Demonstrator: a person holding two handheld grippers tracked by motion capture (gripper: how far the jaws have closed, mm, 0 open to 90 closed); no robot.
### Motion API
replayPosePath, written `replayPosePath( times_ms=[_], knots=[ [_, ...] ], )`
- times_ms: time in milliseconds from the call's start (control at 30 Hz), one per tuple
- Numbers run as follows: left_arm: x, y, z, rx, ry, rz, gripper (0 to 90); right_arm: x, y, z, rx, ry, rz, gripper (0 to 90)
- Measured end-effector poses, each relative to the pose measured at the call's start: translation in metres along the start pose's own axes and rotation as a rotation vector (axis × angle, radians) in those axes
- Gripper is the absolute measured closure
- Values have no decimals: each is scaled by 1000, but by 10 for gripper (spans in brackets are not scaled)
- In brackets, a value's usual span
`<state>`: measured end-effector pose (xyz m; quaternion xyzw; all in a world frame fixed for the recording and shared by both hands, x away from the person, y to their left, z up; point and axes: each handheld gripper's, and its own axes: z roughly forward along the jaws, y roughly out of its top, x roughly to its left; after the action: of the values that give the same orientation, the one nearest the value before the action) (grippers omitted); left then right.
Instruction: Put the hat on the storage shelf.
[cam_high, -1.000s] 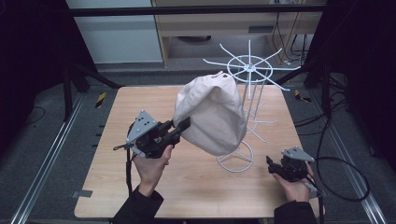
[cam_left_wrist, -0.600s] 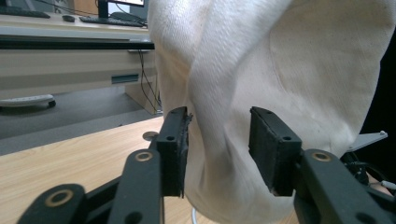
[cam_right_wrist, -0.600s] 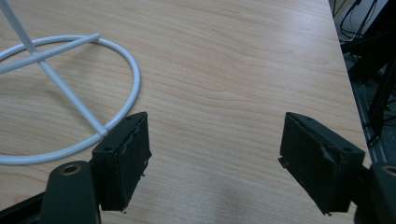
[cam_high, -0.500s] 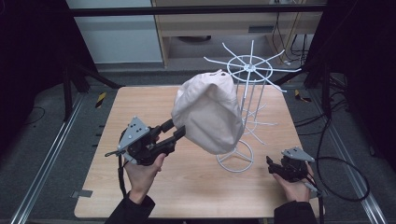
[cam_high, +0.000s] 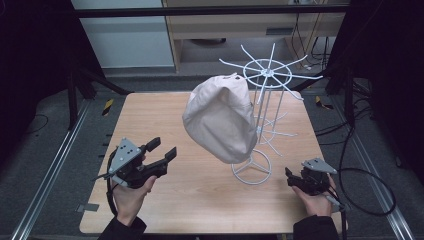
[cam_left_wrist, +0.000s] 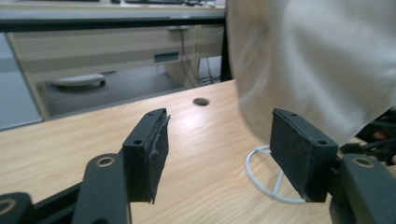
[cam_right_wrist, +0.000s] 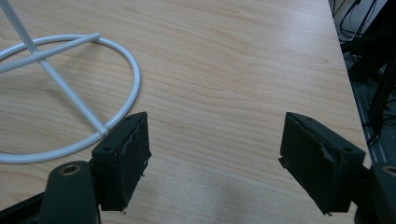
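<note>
A beige cloth cap (cam_high: 220, 117) hangs on a white wire rack (cam_high: 270, 75) whose ring base (cam_high: 251, 168) stands on the wooden table (cam_high: 150, 115). My left gripper (cam_high: 164, 147) hovers left of the cap, apart from it. Its jaws have just been opening, and nothing is between them. In the left gripper view the left gripper (cam_left_wrist: 219, 126) points at bare table, with the cap (cam_left_wrist: 317, 60) at the upper right above the ring base (cam_left_wrist: 271, 182). My right gripper (cam_high: 289, 175) rests low, right of the ring base, and is open. In the right gripper view the right gripper (cam_right_wrist: 215, 126) is empty, with the ring base (cam_right_wrist: 130, 79) to its left.
The rack's thin spokes (cam_high: 235, 65) stick out at the top on all sides. A small round hole (cam_left_wrist: 201, 101) sits in the tabletop behind the cap. Cables (cam_high: 365, 175) trail off the table's right edge. A cabinet (cam_left_wrist: 116, 51) stands beyond the far edge.
The left gripper let go of the cap's lower left edge, opened, and drew back left and downward. The cap now hangs free on the rack. The right gripper kept still.
</note>
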<state>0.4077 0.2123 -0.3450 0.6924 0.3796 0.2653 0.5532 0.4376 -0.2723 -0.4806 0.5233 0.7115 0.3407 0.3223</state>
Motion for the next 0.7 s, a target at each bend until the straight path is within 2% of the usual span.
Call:
replayPosePath(
  times_ms=[133,333,433,567,700],
  knots=[
    [13,-15,-4,32,42,-11,349,0,0,0,3,1,2,238],
    [36,-42,-7,89,127,-29,321,0,0,0,5,3,3,235],
    [42,-49,-6,109,143,-40,314,0,0,0,5,5,2,234],
    [63,-69,-4,168,212,-59,291,0,0,0,3,8,3,233],
    [83,-87,-2,216,258,-103,267,0,-1,0,7,13,4,232]
  ],
)
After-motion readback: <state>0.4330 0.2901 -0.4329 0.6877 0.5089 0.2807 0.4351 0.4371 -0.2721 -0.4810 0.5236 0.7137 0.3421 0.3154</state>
